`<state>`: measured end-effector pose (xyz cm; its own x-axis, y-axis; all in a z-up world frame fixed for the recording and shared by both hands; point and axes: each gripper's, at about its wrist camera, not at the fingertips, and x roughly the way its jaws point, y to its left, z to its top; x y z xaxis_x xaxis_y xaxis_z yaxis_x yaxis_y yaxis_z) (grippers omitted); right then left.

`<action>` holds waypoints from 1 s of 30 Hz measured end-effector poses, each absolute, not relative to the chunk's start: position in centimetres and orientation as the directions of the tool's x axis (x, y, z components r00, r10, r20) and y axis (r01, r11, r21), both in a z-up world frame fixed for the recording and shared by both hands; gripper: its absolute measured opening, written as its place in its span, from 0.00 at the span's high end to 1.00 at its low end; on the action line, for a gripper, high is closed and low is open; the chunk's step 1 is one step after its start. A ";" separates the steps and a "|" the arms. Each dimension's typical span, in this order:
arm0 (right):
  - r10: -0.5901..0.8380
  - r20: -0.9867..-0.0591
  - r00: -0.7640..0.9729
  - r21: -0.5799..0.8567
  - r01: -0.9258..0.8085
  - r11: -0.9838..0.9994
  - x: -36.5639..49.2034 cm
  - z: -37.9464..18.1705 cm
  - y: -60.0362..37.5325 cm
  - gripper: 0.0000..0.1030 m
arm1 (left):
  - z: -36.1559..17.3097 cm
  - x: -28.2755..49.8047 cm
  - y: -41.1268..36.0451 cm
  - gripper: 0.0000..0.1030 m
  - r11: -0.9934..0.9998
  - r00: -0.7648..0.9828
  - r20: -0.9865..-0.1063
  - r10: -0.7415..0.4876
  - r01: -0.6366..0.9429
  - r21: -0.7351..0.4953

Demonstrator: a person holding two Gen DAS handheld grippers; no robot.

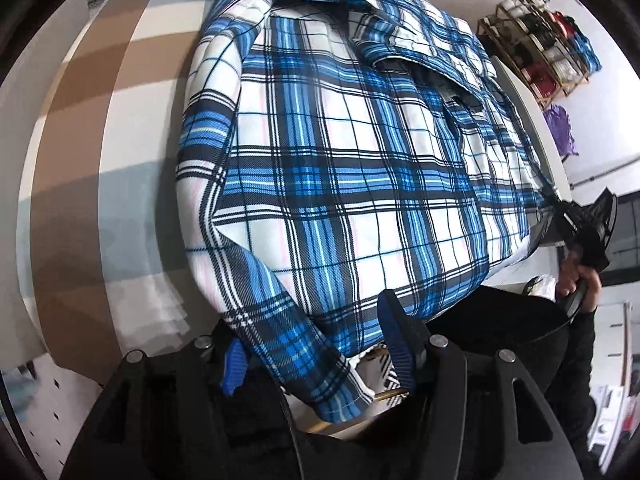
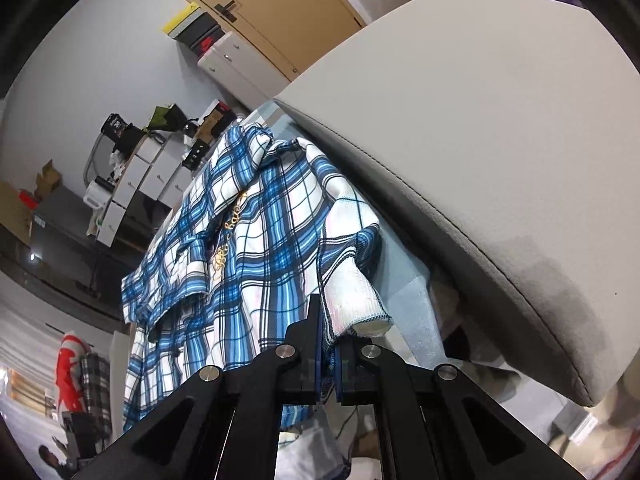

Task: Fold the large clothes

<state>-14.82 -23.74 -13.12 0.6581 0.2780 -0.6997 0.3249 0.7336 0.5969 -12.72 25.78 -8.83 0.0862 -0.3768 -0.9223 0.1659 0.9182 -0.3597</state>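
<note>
A blue, white and black plaid shirt point(image 1: 344, 160) lies spread on the table, collar at the far end. One sleeve hangs down between my left gripper's point(image 1: 316, 348) blue-padded fingers point(image 1: 394, 340), which stand open around it. My right gripper point(image 2: 328, 360) is shut on the shirt's hem edge point(image 2: 352, 304) near the table edge; it also shows at the right of the left wrist view point(image 1: 580, 224), pulling a corner taut. The shirt fills the middle of the right wrist view point(image 2: 248, 248).
The table top has brown and white stripes point(image 1: 80, 160). A grey cushioned seat point(image 2: 480, 140) stands close beside the table. A shelf with folded items point(image 1: 536, 40) stands at the back right. Cabinets and clutter point(image 2: 132, 168) line the far wall.
</note>
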 end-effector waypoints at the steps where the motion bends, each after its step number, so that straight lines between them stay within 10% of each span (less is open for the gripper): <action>1: 0.278 -0.696 0.662 0.598 0.319 0.736 -14.8 -13.0 -23.7 0.96 | -8.8 -12.9 25.8 0.49 0.916 0.095 -0.921 -0.377 0.182 -0.357; 8: 0.291 -0.670 0.683 0.611 0.284 0.739 -15.0 -12.7 -23.6 0.97 | -9.1 -13.6 27.6 0.97 0.933 0.156 -0.928 -0.337 0.185 -0.308; 30: 0.295 -0.639 0.711 0.605 0.227 0.763 -18.9 -9.3 -24.5 0.97 | -7.3 -16.9 31.8 1.00 0.824 0.180 -0.805 -0.565 0.068 -0.563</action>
<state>-18.91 -24.51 -9.33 0.7107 0.2945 -0.6388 0.2271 0.7634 0.6047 -16.93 31.82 -7.26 0.1797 -0.5650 -0.8053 0.0682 0.8238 -0.5627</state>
